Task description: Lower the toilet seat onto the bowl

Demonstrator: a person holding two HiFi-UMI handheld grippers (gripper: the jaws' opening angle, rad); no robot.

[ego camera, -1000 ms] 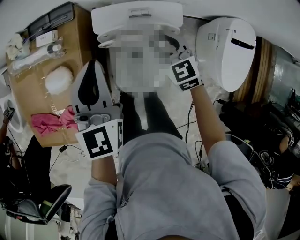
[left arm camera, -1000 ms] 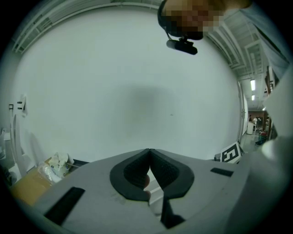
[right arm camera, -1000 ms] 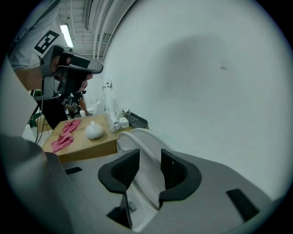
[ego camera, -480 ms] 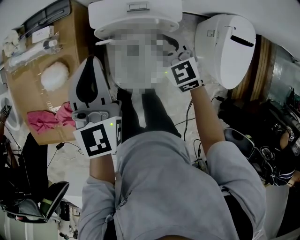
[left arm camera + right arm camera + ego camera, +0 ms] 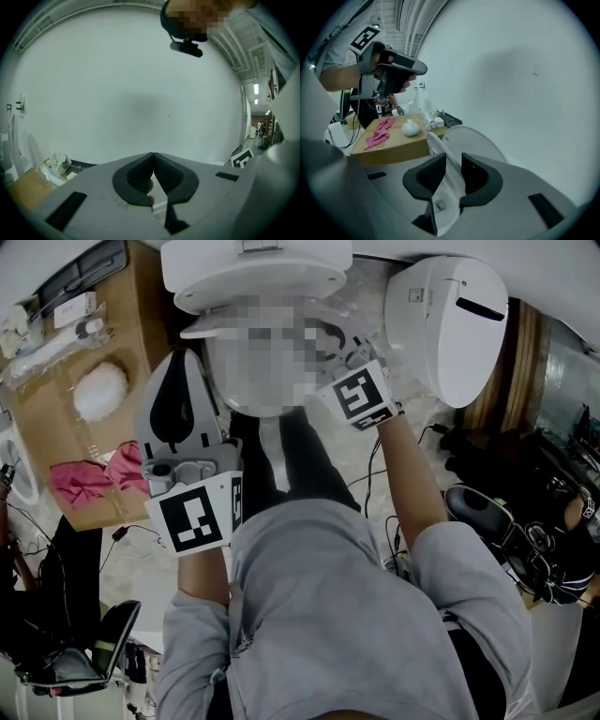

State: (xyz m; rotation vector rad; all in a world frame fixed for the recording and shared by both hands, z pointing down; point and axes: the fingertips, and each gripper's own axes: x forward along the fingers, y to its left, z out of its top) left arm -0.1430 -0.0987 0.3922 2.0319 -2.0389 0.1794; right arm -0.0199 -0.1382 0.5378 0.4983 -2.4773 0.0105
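Note:
The toilet stands at the top of the head view, its cistern [image 5: 253,268] above a bowl hidden by a mosaic patch. In the right gripper view the white toilet seat [image 5: 438,143] stands raised on edge in front of the upright lid [image 5: 473,140]. My right gripper [image 5: 453,160] has the seat's rim between its closing jaws, and the pads look to touch both sides. From the head view this gripper [image 5: 345,345] reaches in at the bowl's right side. My left gripper [image 5: 183,362] is held up left of the bowl, shut on nothing [image 5: 153,155].
A second white toilet-like unit [image 5: 450,324] stands at the right. At the left, a cardboard box [image 5: 56,442] carries a pink cloth [image 5: 94,474], a white fluffy wad [image 5: 98,390] and small bottles. Cables [image 5: 375,484] and dark gear [image 5: 506,521] lie on the floor.
The right gripper has edged a little left and down along the bowl's right side. The left gripper has barely moved. The head view has shifted slightly.

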